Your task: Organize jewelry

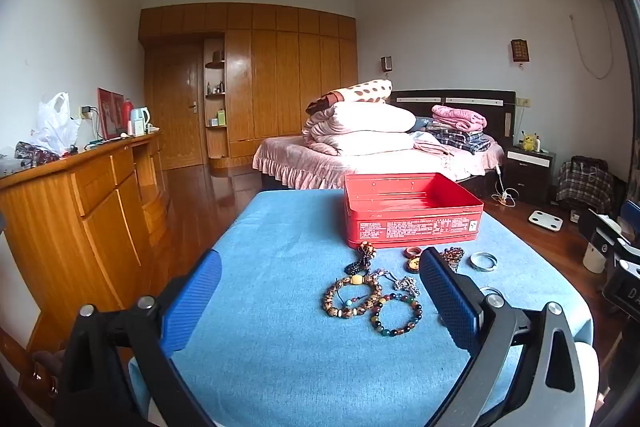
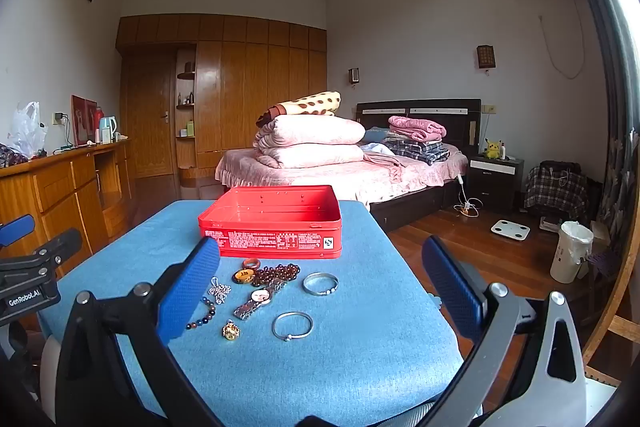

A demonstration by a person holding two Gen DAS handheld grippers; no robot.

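Presently both claws, left claw [image 1: 320, 301] and right claw [image 2: 320, 291], gape fully wide, gripping nothing, above the bench [image 2: 360, 367] near edge. Jewelry [image 2: 264, 291] lies mid-bench, just before the open red tin [image 2: 276, 223] toward the far edge.

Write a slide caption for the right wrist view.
Open right claw hovers over watch, silver bangles and beads laid before an empty red tin on blue cloth.

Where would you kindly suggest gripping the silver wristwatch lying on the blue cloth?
Probably across the round case of the silver wristwatch, coming from above: it lies flat, its metal band stretched out diagonally, so fingers could straddle the case's narrow sides. Both grippers are open.
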